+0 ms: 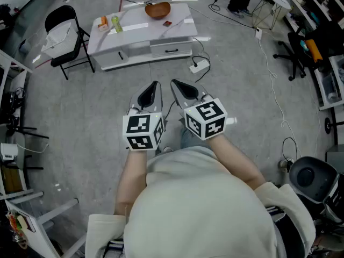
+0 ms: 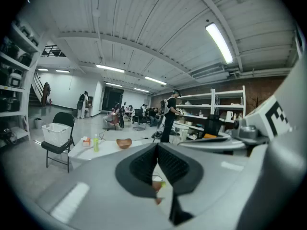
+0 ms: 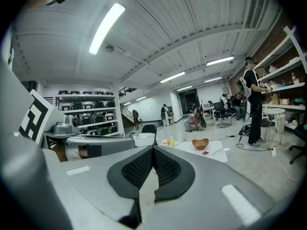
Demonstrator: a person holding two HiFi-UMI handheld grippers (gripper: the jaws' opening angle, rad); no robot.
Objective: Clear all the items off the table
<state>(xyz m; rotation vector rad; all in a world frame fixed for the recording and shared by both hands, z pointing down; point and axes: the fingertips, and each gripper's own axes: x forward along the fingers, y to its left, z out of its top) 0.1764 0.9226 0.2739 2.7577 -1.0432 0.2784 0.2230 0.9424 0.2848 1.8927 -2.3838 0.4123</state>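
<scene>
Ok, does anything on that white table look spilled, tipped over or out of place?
Nothing stands out. The wooden bowl and green bottle stand upright on the table, and no spill shows.

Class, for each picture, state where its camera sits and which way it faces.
Head view: on the person's head, facing steeply down at floor and white table; torso and forearms show.
Left gripper view: on the left gripper, along its shut jaws, toward the table.
Right gripper view: likewise on the right gripper.
All share the wooden bowl.
</scene>
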